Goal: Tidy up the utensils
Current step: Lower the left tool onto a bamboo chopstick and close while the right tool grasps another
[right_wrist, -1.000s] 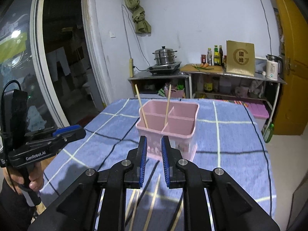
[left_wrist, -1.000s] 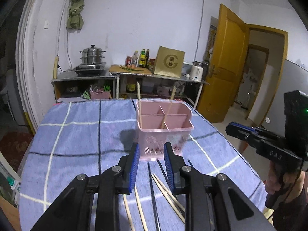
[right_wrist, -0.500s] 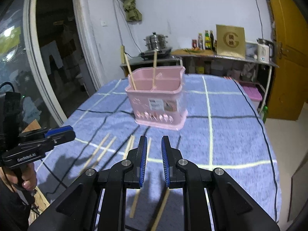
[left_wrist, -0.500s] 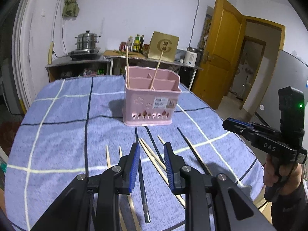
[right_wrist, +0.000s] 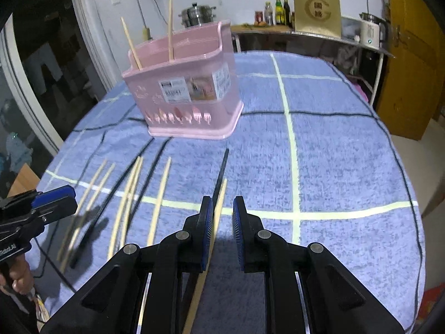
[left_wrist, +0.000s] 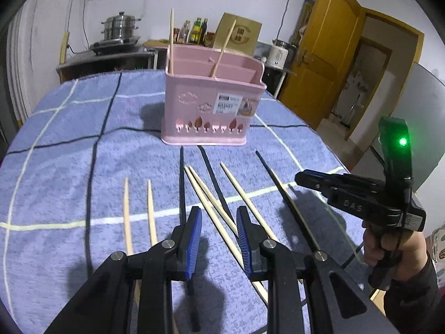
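A pink utensil basket (left_wrist: pixel 211 105) (right_wrist: pixel 183 94) stands on the blue checked tablecloth with two wooden chopsticks (left_wrist: pixel 171 41) upright in it. Several wooden chopsticks (left_wrist: pixel 211 203) (right_wrist: pixel 160 197) and black chopsticks (left_wrist: pixel 182 183) (right_wrist: pixel 221 172) lie loose on the cloth in front of the basket. My left gripper (left_wrist: pixel 218 217) is open and empty, low over the middle chopsticks. My right gripper (right_wrist: pixel 222 208) is open and empty, over a black and a wooden chopstick at the right end of the row; it also shows in the left wrist view (left_wrist: pixel 306 178).
The tablecloth (right_wrist: pixel 333 144) covers a table whose right and near edges drop off. A shelf with a steamer pot (left_wrist: pixel 121 27), bottles and a kettle stands behind by the wall. A yellow door (left_wrist: pixel 322 55) is at the right.
Both grippers have dropped lower and pulled back from the basket toward the loose chopsticks. The right gripper's jaws have opened a little wider.
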